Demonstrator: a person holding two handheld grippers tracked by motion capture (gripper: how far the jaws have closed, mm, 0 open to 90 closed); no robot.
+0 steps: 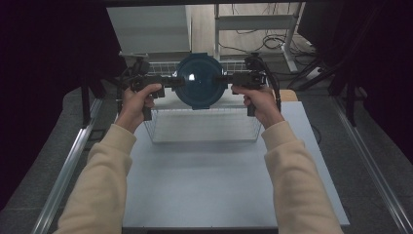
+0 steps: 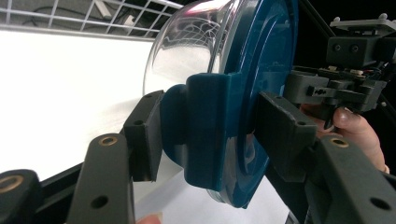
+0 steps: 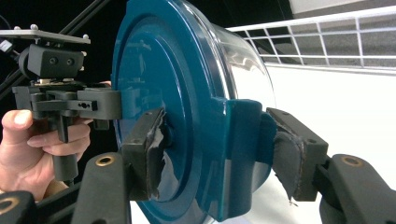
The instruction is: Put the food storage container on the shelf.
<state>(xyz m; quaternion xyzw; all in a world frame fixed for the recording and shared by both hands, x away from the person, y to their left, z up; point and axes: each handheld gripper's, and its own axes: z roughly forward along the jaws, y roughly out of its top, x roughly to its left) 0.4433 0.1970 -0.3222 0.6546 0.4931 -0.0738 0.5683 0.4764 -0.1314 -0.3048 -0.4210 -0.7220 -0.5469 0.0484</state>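
Above the wire basket [image 1: 204,127], both tools — left tool [image 1: 176,82], right tool [image 1: 225,78] — clamp the container's [image 1: 199,80] opposite edges.

A white wire basket [image 1: 204,124] sits at the far end of the grey table [image 1: 214,185]. Behind the basket stands a white cabinet [image 1: 148,29]. Black cables [image 1: 275,41] lie on the floor behind the basket too.

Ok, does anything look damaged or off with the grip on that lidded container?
Yes. In the right gripper view, the padding on the right gripper's fingers is torn and frayed, peeling at the edges where it presses the blue lid's side clip. Otherwise both grippers clamp opposite clips evenly, holding the clear container above the wire basket.
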